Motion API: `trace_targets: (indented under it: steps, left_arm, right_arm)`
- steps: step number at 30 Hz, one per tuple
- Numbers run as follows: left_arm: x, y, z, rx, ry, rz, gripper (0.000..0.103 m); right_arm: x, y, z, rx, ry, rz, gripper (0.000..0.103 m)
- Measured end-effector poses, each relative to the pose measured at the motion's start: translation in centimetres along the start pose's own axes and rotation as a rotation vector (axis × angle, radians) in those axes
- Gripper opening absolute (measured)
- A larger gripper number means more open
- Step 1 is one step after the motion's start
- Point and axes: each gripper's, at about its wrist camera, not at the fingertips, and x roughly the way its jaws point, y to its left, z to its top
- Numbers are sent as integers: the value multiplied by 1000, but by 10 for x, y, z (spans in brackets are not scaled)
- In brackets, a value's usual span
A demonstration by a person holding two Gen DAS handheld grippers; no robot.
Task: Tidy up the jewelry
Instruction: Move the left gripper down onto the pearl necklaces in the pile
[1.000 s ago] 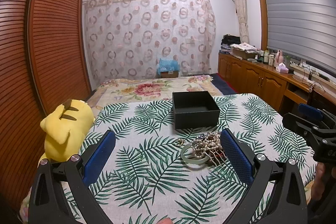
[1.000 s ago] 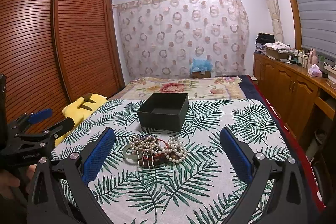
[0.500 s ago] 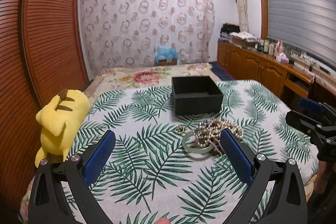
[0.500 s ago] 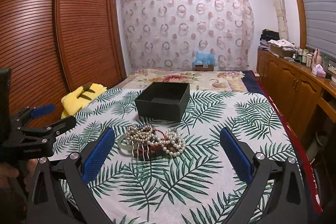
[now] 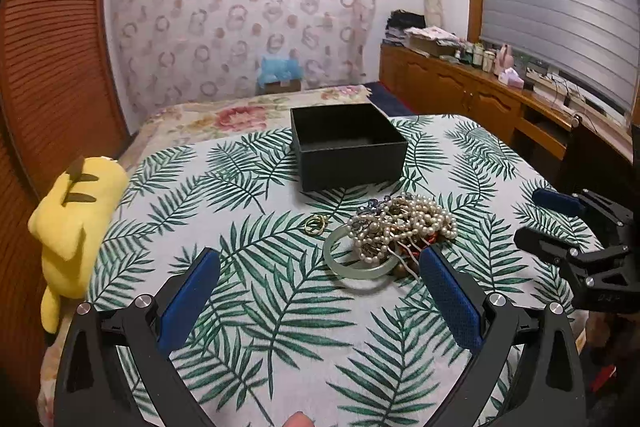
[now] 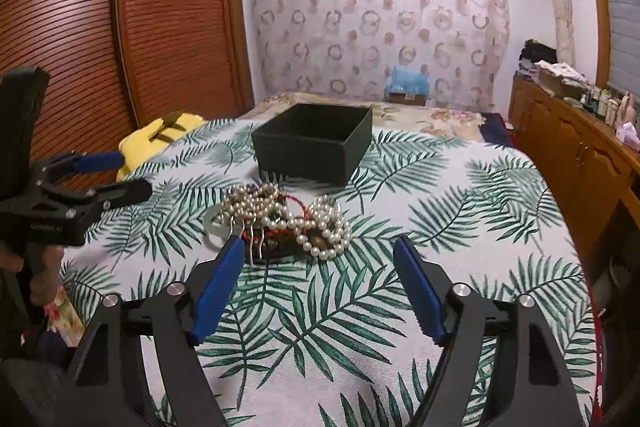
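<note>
A tangled pile of pearl strands (image 5: pixel 404 223) lies on the palm-leaf cloth, partly over a pale green bangle (image 5: pixel 352 265); a small gold ring (image 5: pixel 315 225) lies to its left. An open black box (image 5: pixel 346 151) stands behind the pile. My left gripper (image 5: pixel 320 283) is open and empty, just in front of the pile. In the right wrist view the pile (image 6: pixel 284 219) and box (image 6: pixel 314 143) lie ahead, and my right gripper (image 6: pixel 320 275) is open and empty, close to the pile's near edge. Each gripper shows in the other's view: the right one (image 5: pixel 576 239), the left one (image 6: pixel 80 187).
A yellow plush toy (image 5: pixel 76 223) lies at the cloth's left edge by the slatted wooden wardrobe (image 6: pixel 100 39). Wooden cabinets (image 5: pixel 480 95) with clutter run along the right wall. A floral bedspread (image 5: pixel 224 117) extends behind the box.
Both grippers have tilted down and moved closer to the jewelry pile. The right gripper's jaws have narrowed slightly but remain open. The jewelry and box have not moved.
</note>
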Motion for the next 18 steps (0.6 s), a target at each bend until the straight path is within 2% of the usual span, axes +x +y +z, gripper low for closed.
trace_targets:
  steps: [5,10,15,18]
  left_arm:
    - [22,6,7,9,26,-50,97]
    - [43,10,13,12,55,-109,97]
    - [65,7,17,0,116,-203,73]
    - [78,4,19,-12,155,-253,62]
  right_arm:
    - [13,-1,-6,-7,47,24,68]
    - [22,-3,-12,13,73,47,68]
    - [26,-1,-16,12,74,56,68]
    - [24,-1,-17,10,68,55,68]
